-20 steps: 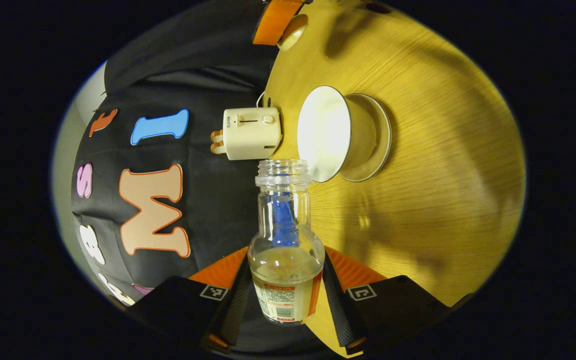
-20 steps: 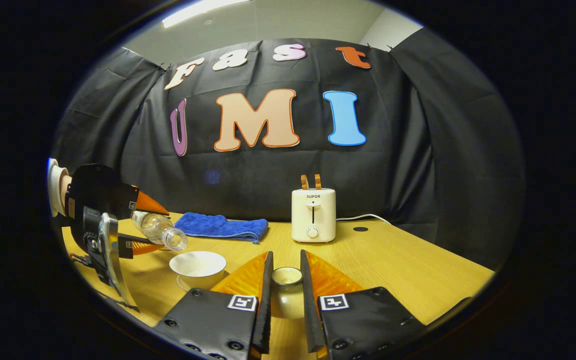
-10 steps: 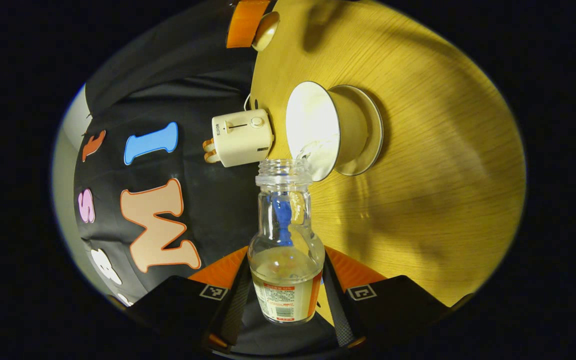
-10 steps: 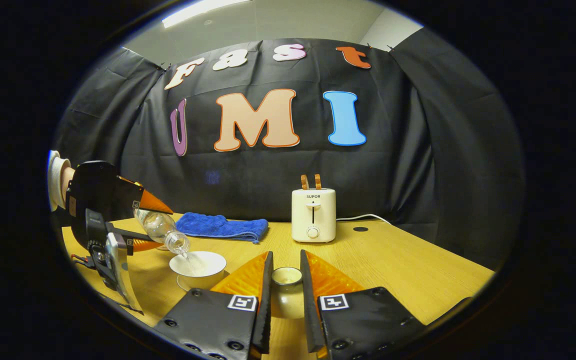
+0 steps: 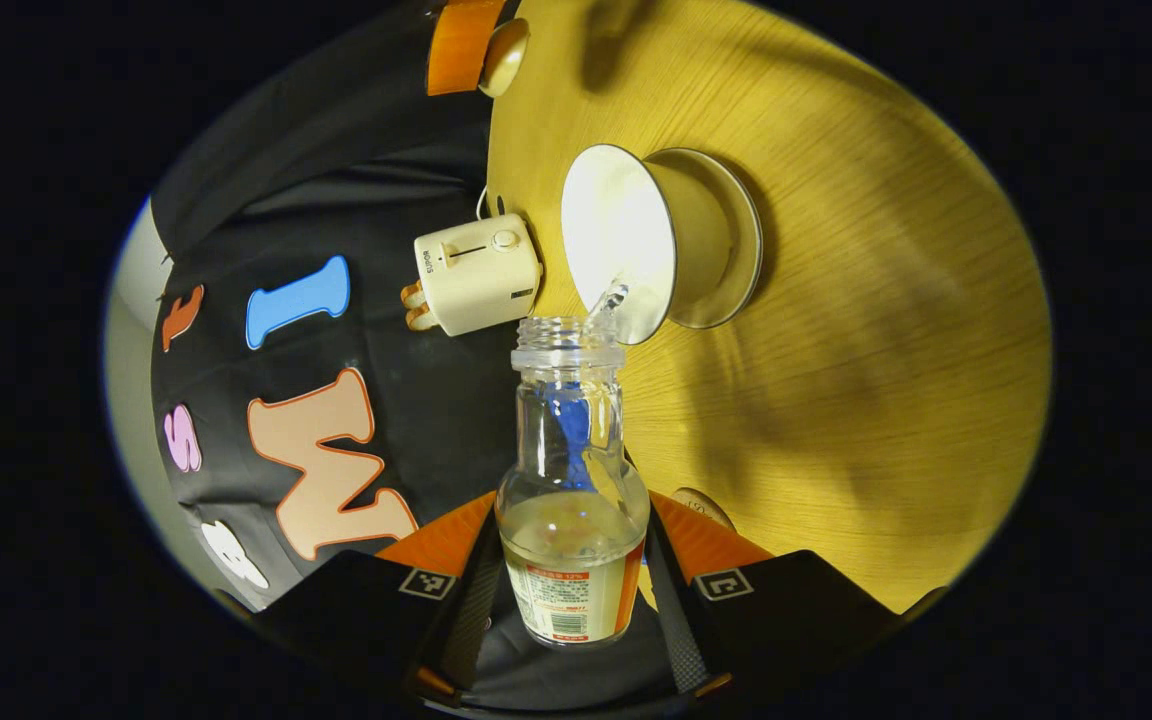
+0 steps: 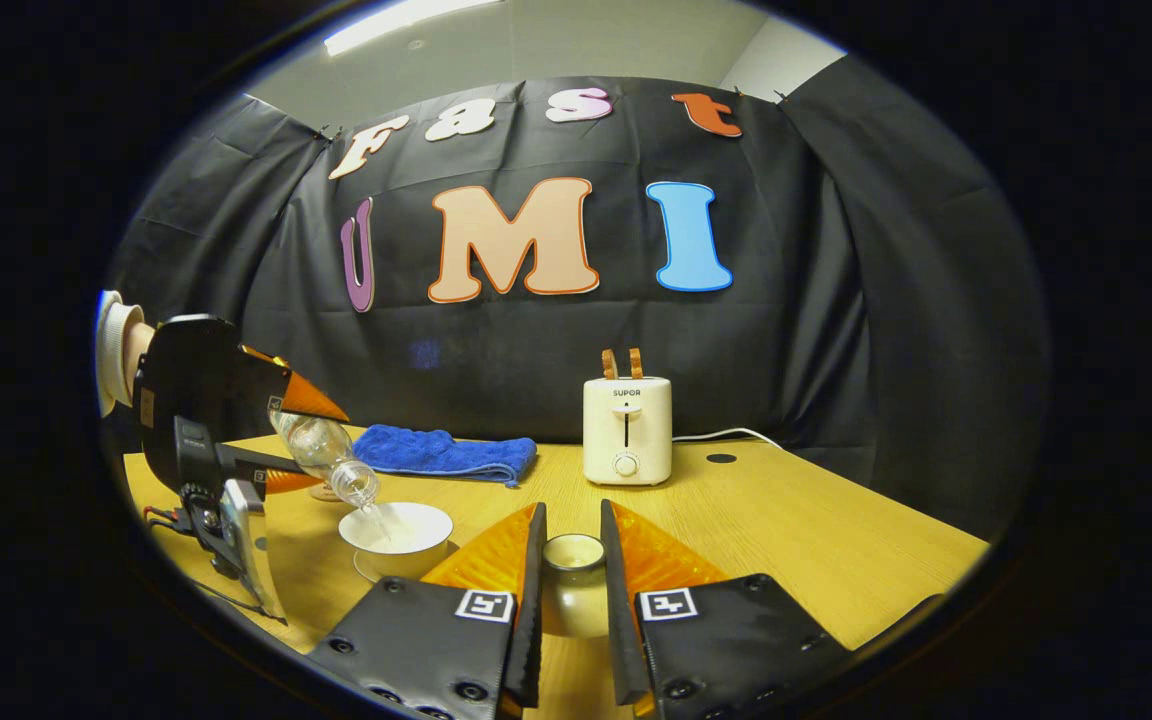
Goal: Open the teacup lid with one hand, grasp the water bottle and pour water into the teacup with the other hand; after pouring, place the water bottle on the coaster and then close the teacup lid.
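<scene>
Pouring underway: my left gripper (image 5: 568, 590) pinches the clear plastic water bottle (image 5: 570, 480), streaming into the white teacup (image 6: 396, 528); right gripper (image 6: 570, 560) pinches the cream lid (image 6: 574, 560). Next I judge: level bottle, find coaster.

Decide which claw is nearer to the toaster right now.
Right. The right claw, holding the lid, sits in front of the toaster; the left claw pours at the table's far left.

"SUPOR" was printed on the front of the cream toaster (image 6: 626, 430) at the far side; the water bottle (image 5: 572, 500) carried a red-and-white label too small to read.
</scene>
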The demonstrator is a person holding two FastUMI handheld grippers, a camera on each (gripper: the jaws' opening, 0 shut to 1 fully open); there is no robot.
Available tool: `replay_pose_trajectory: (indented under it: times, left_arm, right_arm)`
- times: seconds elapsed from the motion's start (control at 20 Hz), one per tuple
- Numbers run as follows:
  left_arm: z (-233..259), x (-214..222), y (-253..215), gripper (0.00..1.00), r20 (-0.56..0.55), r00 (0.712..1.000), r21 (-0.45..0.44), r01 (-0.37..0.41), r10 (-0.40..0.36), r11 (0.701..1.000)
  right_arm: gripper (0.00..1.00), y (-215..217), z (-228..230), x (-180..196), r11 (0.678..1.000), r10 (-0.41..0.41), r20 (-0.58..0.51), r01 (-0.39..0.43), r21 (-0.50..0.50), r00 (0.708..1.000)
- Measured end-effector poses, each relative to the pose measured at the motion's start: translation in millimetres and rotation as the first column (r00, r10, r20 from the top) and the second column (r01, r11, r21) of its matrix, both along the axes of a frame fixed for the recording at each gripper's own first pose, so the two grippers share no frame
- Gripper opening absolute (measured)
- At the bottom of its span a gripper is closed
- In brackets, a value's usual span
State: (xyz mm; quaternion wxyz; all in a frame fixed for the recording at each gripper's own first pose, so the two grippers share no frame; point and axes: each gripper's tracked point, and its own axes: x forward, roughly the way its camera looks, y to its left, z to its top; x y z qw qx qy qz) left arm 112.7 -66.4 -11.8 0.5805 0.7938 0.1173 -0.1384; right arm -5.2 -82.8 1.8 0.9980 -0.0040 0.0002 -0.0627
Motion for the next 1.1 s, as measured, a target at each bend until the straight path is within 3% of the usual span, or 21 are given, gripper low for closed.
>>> replay_pose_trajectory:
  times: [1.1]
  left_arm:
    - [48,8,-18,0.71,0.077,0.994,0.229,0.065,-0.084,0.971]
  right_arm:
    - [0.32,0,0,0,1.000,0.000,0.000,0.000,0.000,1.000]
